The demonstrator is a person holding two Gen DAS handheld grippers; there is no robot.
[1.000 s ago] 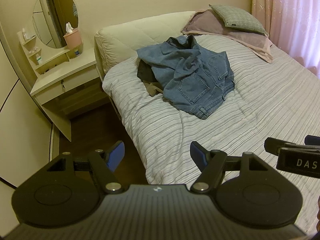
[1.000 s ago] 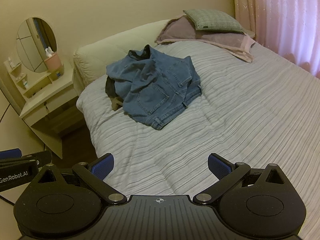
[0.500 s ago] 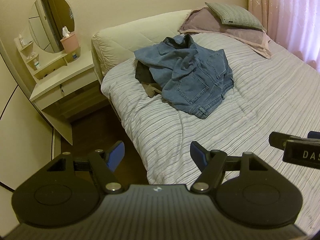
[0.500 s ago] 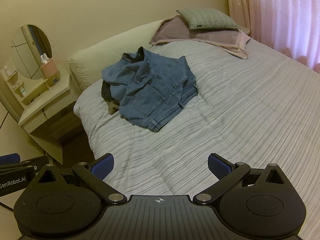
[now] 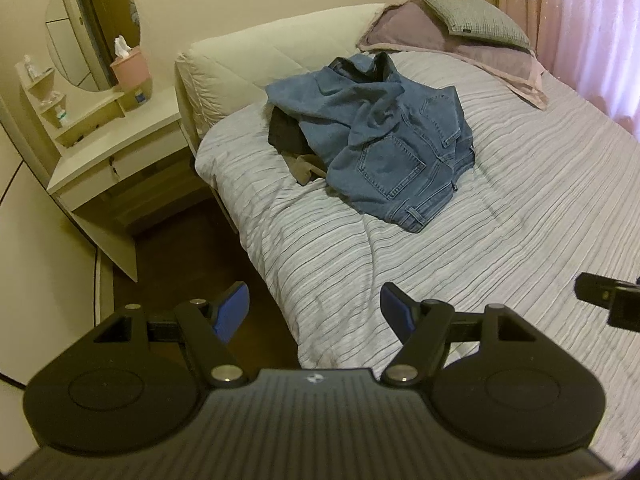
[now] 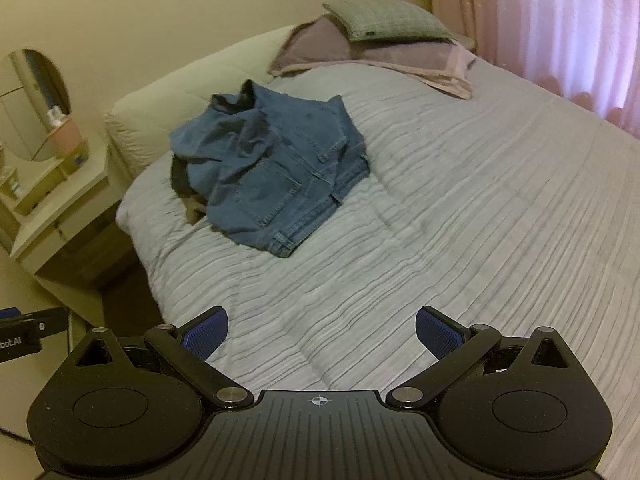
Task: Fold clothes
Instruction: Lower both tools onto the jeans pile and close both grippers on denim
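**Jeans pile sitting on the bed, gripper nowhere near it**

So the bed with its grey striped cover fills most of the shot. A crumpled heap of blue jeans lies toward the bed's head end and left side, with a bit of dark cloth poking out from under its left edge. At the head of the bed, two pillows are stacked, green one on top. Pink curtains hang along the bed's far right side. A white vanity with a round mirror stands off the bed's left. The right gripper hangs over the bed's near end, jaws spread wide, nothing between them, well apart from the jeans.
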